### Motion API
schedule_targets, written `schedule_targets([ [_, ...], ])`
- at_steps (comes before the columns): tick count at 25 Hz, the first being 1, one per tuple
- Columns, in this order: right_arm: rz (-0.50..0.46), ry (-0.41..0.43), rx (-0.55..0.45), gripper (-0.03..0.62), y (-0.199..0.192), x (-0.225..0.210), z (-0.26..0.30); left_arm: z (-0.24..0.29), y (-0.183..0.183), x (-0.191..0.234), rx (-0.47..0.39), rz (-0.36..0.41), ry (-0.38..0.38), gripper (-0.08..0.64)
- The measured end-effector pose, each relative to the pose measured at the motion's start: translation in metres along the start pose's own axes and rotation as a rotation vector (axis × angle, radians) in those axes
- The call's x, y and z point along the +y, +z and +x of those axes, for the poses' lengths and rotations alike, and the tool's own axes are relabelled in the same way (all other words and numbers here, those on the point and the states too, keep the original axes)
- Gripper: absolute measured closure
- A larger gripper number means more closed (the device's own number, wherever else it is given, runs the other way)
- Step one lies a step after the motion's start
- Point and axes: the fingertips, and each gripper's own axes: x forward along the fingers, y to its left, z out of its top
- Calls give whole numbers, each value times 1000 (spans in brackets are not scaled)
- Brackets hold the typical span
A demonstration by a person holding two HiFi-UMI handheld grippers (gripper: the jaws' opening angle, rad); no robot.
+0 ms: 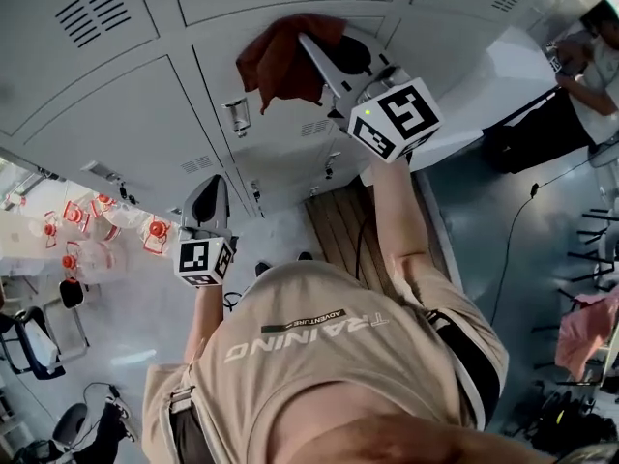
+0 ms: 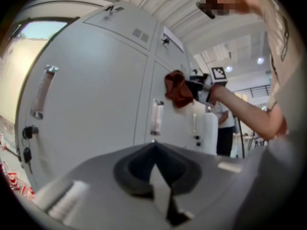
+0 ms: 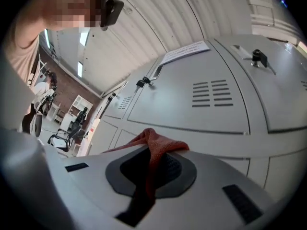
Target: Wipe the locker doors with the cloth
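A dark red cloth [image 1: 280, 58] is pinched in my right gripper [image 1: 311, 48], which is shut on it and holds it up against the grey locker doors [image 1: 126, 114]. In the right gripper view the cloth [image 3: 154, 150] bunches out between the jaws, close to a vented door [image 3: 211, 102]. My left gripper [image 1: 208, 201] hangs lower, shut and holding nothing, a little off the lockers. The left gripper view shows its closed tips [image 2: 153, 146], a door [image 2: 91, 95] with a clear handle [image 2: 156, 116], and the cloth [image 2: 178, 87] further along.
Water bottles with red caps [image 1: 97, 232] stand on the floor at the left, by a black chair [image 1: 19, 341]. A slatted wooden mat [image 1: 338, 225] lies at the lockers' foot. Another person [image 1: 592, 66] stands at a dark table at the far right.
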Motion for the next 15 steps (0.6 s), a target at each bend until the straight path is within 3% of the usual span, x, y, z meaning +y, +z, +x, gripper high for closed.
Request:
schedule_targets([
  [8, 138, 6, 209, 565, -119, 23, -29, -2, 12, -5, -43, 12, 3, 555],
  [15, 259, 27, 377, 565, -221, 57, -48, 0, 7, -16, -17, 25, -25, 555],
])
